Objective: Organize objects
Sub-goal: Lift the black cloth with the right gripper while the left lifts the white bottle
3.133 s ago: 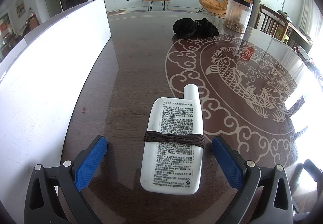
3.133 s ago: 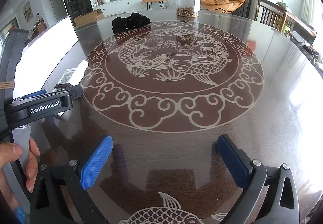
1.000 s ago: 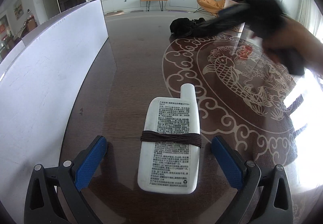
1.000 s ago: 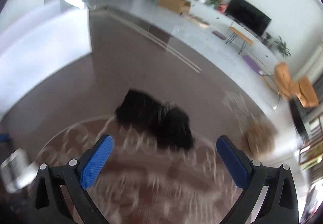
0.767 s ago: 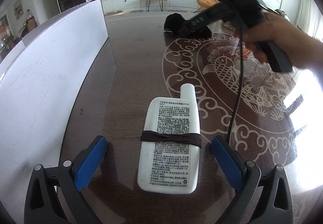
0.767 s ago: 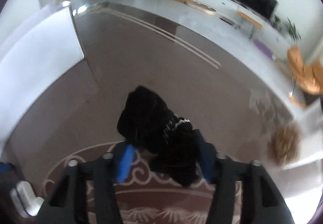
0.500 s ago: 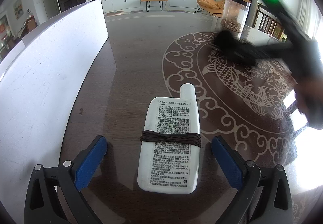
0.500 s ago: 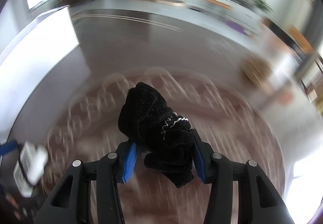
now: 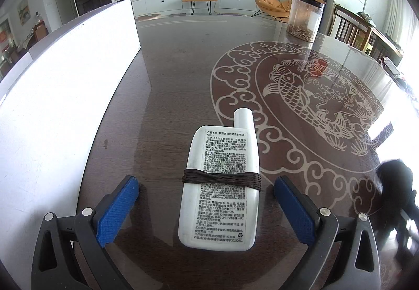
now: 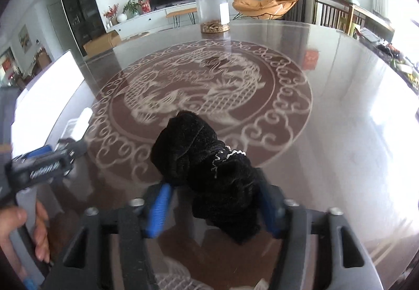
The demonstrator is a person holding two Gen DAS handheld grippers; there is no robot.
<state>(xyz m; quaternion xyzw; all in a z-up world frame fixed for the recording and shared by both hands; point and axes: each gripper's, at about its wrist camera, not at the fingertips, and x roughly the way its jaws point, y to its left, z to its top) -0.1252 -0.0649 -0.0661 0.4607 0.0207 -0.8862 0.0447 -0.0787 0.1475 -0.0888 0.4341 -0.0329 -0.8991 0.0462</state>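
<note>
Change: the black velvet bundle (image 10: 209,174) has left the far side of the worktop (image 10: 340,133), where it lay beside the clear canister (image 10: 212,12) — it now sits between the blue pads of the right gripper (image 10: 213,208), brought toward the near edge.
Right gripper: its jaws are opening; the cloth is between them, and with the blur I cannot tell whether the pads press on it.
Bundle's place: over the near rim of the carved fish medallion (image 10: 204,91), low above the glass or resting on it — which one, I cannot tell. In the left wrist view it shows as a dark blur (image 9: 395,180) at the right edge.
Left gripper (image 9: 204,208): unmoved, jaws wide, pads either side of the white sunscreen bottle (image 9: 222,182) without touching it.
Bottle: lies flat near the left edge of the worktop, beside the white board (image 9: 65,85), cap pointing to the far side, a brown cord (image 9: 221,179) wound round its middle.
Meaning: the bundle looks to be at its release point, near the bottle, so the two things are being gathered on one side. The bottle itself seems not yet handled.
</note>
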